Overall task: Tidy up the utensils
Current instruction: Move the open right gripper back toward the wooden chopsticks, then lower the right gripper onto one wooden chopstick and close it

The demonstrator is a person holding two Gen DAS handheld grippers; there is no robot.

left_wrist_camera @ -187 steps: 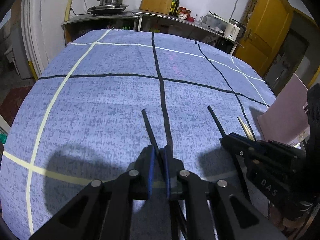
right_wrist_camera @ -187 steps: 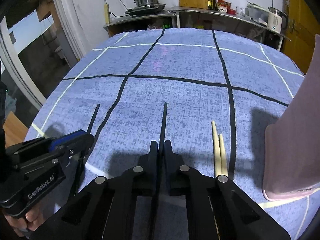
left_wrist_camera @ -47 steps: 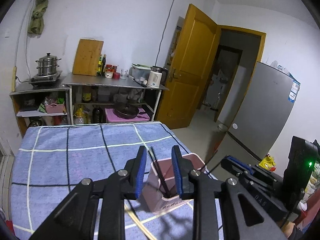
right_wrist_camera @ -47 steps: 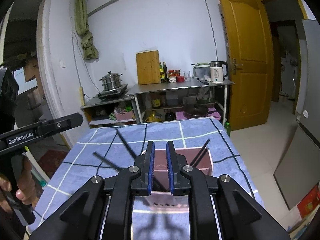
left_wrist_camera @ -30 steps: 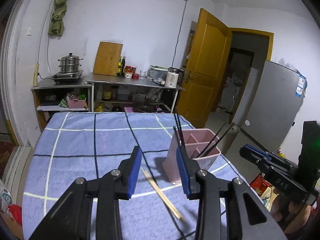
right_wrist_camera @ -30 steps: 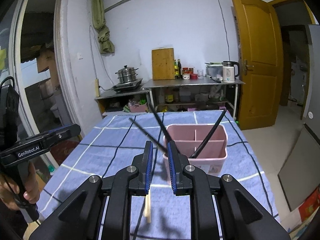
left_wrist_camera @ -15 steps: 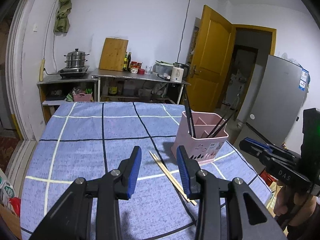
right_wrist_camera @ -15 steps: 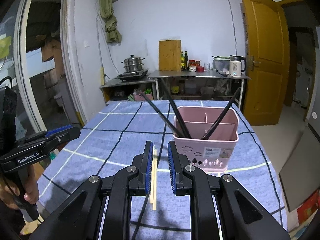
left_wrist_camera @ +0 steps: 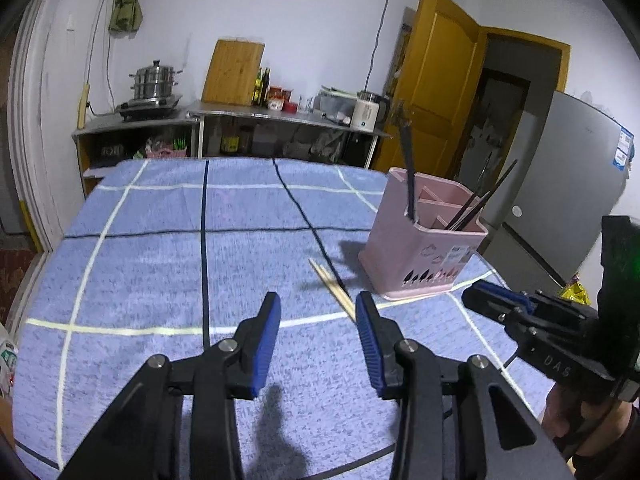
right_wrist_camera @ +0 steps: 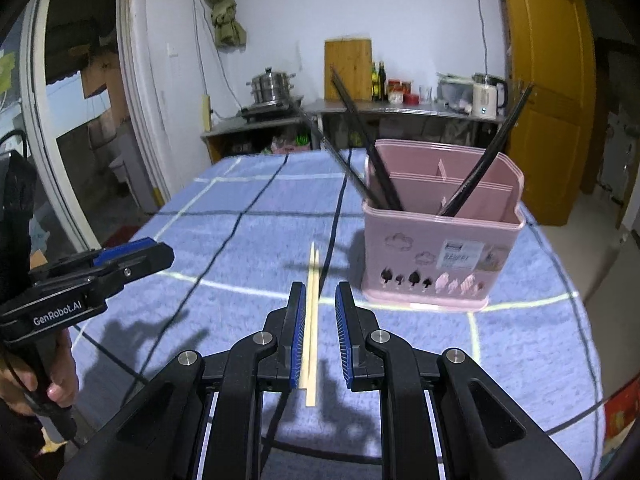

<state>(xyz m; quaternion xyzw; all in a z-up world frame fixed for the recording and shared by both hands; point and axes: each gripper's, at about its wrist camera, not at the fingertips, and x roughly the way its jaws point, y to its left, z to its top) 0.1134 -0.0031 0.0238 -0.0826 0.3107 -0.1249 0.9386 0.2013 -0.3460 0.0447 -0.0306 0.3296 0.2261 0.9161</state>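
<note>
A pink utensil holder (right_wrist_camera: pixel 440 236) stands on the blue checked tablecloth (right_wrist_camera: pixel 240 248), with black chopsticks (right_wrist_camera: pixel 368 148) leaning in its compartments. It also shows in the left wrist view (left_wrist_camera: pixel 424 256), with black chopsticks (left_wrist_camera: pixel 410 176). A pair of pale wooden chopsticks (right_wrist_camera: pixel 311 312) lies flat on the cloth left of the holder; in the left wrist view the pair (left_wrist_camera: pixel 332 288) lies ahead, right of centre. My right gripper (right_wrist_camera: pixel 318 300) is open and empty, above the wooden pair, which runs between its fingers. My left gripper (left_wrist_camera: pixel 318 308) is open and empty above the cloth.
The other gripper shows at the edge of each view: the right gripper (left_wrist_camera: pixel 532 332) and the left gripper (right_wrist_camera: pixel 88 276). A steel counter (left_wrist_camera: pixel 280 114) with a steamer pot, bottles and kettle stands behind the table. A yellow door (left_wrist_camera: pixel 432 92) is at the back right.
Both grippers have dropped lower and closer to the table. The right gripper has opened wider over the wooden chopsticks. The black chopsticks stay in the holder.
</note>
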